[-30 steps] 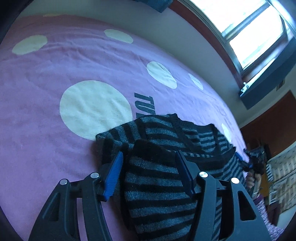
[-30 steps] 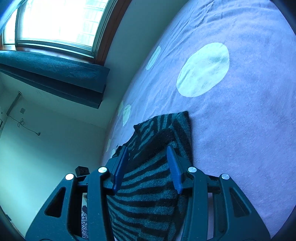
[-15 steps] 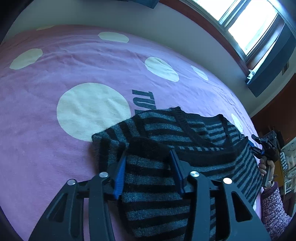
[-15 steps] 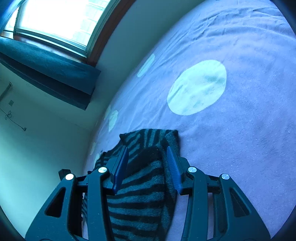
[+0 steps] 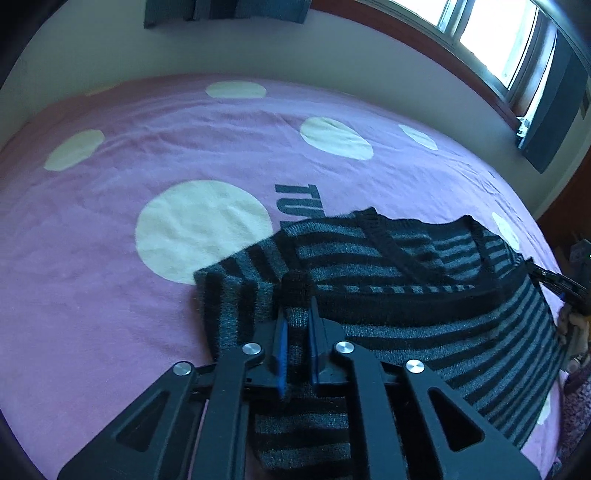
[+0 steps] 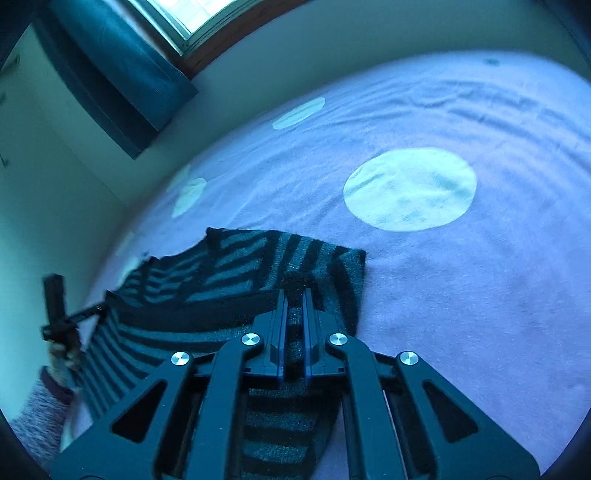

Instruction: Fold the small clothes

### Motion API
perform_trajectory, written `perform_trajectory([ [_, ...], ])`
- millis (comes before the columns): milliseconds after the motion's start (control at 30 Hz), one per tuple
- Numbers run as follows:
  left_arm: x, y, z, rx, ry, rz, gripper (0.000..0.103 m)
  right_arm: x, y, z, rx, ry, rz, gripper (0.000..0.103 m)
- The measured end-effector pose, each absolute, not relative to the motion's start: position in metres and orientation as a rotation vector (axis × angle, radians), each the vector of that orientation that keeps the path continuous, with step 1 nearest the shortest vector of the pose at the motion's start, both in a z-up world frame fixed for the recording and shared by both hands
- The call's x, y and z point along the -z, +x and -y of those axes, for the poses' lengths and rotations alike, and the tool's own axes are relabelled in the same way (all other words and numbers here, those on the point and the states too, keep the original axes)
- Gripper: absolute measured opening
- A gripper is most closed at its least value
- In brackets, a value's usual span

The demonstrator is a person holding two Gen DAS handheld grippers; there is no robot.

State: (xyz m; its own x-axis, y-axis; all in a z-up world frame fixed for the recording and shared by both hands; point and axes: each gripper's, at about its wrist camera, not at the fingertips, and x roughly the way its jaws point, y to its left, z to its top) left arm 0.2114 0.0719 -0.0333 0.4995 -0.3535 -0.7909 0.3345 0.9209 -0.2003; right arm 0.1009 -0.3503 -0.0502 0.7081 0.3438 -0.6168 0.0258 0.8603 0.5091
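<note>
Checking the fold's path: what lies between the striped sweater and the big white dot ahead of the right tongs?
Nothing: in the right wrist view only bare purple blanket separates the striped sweater from the white dot.

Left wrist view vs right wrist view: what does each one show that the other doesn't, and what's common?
Left wrist only: the dark lettering printed on the blanket and the sweater's V neckline.
Right wrist only: the person's knit sleeve behind the other gripper.
Both: the striped sweater on the pink dotted blanket, with the left gripper and right gripper each shut on a fold of its dark hem, and a curtained window behind.
</note>
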Motion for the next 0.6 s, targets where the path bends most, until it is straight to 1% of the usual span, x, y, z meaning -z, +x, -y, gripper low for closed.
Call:
perform_trajectory([
  [200, 0.009, 0.190, -0.079, 0.365, -0.025, -0.867, 0.005, 0.022, 0.069, 0.337, -0.113, 0.403, -0.685, 0.005],
  [333, -0.013, 0.183, -0.086, 0.347, -0.053, -0.798, 0.005, -0.001, 0.057, 0.334, -0.113, 0.383, -0.621, 0.005],
  [500, -0.032, 0.207, -0.086, 0.306, -0.068, -0.756, 0.005, -0.028, 0.068, 0.335, -0.106, 0.370, -0.560, 0.005],
  [600, -0.031, 0.232, -0.085, 0.283, -0.076, -0.754, 0.005, -0.032, 0.094, 0.343, -0.095, 0.399, -0.548, 0.005],
])
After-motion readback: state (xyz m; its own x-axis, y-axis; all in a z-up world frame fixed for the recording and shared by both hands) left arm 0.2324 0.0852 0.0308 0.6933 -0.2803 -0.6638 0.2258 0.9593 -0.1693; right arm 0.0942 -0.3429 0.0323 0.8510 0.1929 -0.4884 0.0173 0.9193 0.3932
